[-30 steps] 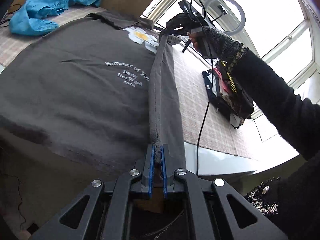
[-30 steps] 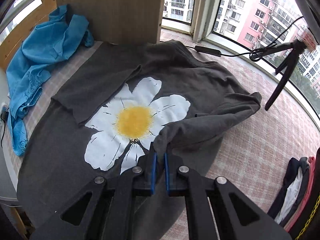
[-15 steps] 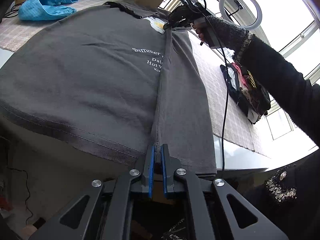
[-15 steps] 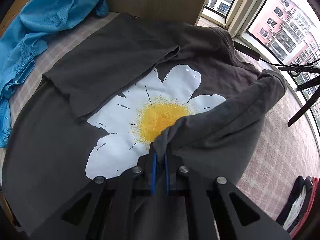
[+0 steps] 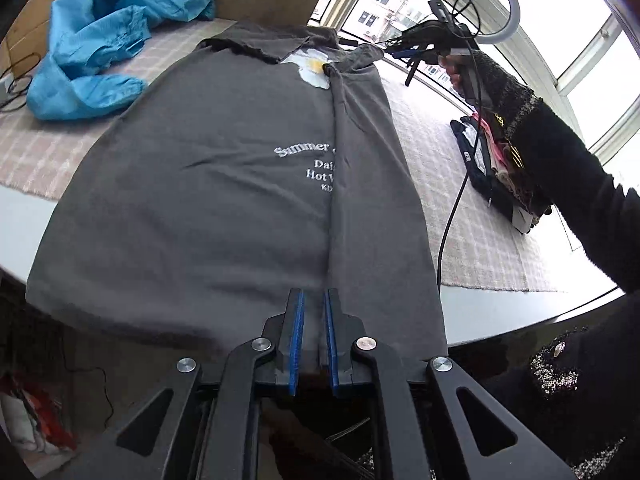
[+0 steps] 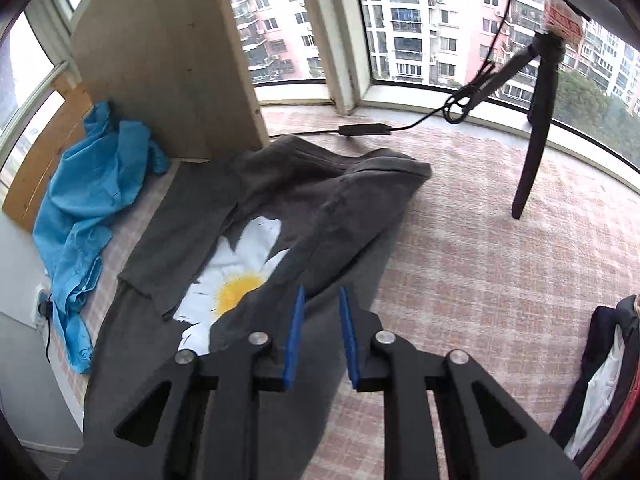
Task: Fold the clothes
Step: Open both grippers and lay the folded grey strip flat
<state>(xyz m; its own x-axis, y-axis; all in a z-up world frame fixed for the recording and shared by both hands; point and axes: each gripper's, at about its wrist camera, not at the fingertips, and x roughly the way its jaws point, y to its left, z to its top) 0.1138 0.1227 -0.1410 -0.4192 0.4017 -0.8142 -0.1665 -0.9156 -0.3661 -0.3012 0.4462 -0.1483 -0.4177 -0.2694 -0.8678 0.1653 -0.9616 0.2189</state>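
A dark grey T-shirt lies flat on the checked cloth, its hem hanging over the near table edge. Its right side is folded inward, covering part of the white lettering. The daisy print shows between the two folded-in sides. My left gripper is open at the hem, its blue pads either side of the fold line. In the right wrist view my right gripper is open above the folded sleeve area, with nothing between its fingers. It also appears far off, as right gripper held by a hand.
A crumpled blue garment lies at the far left. A stack of folded clothes sits at the right. A ring light on a tripod stands by the window, with a cable trailing over the table edge. A wooden panel stands behind.
Both grippers held the shirt's right edge, carried it over the middle, then opened and let go. The fold now lies flat and the right gripper has lifted away.
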